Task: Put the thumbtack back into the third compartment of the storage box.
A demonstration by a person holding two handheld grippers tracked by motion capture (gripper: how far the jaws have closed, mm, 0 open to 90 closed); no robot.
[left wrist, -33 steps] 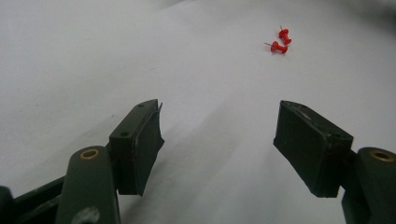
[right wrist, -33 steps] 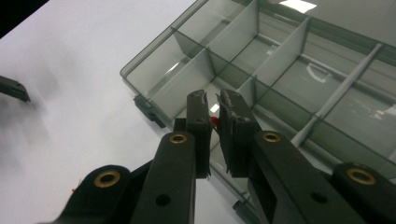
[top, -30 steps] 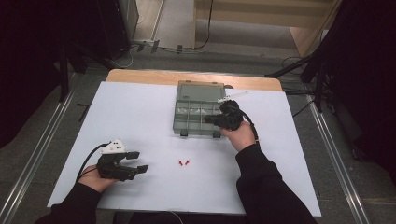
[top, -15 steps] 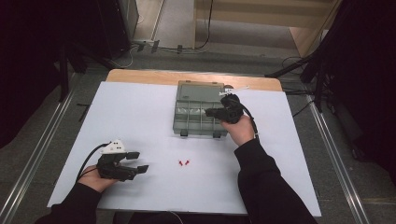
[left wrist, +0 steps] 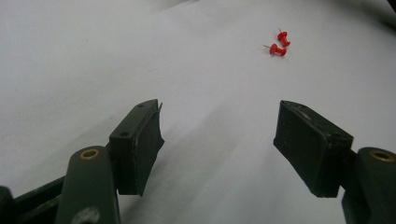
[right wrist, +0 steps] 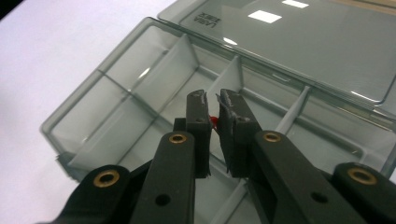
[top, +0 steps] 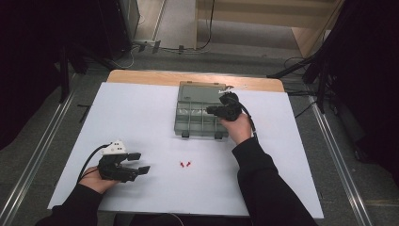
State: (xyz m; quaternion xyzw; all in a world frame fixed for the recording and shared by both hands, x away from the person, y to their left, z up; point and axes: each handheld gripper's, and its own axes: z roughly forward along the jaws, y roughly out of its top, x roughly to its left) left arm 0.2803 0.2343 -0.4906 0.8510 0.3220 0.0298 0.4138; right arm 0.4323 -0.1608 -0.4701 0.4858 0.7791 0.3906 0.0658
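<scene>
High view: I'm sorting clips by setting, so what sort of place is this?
Probably a lab recording station: a white-covered table between floor rails, loose cables behind, dark curtains at the sides.

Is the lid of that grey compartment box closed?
No, the box lies open, its lid folded back and the dividers bare.
</scene>
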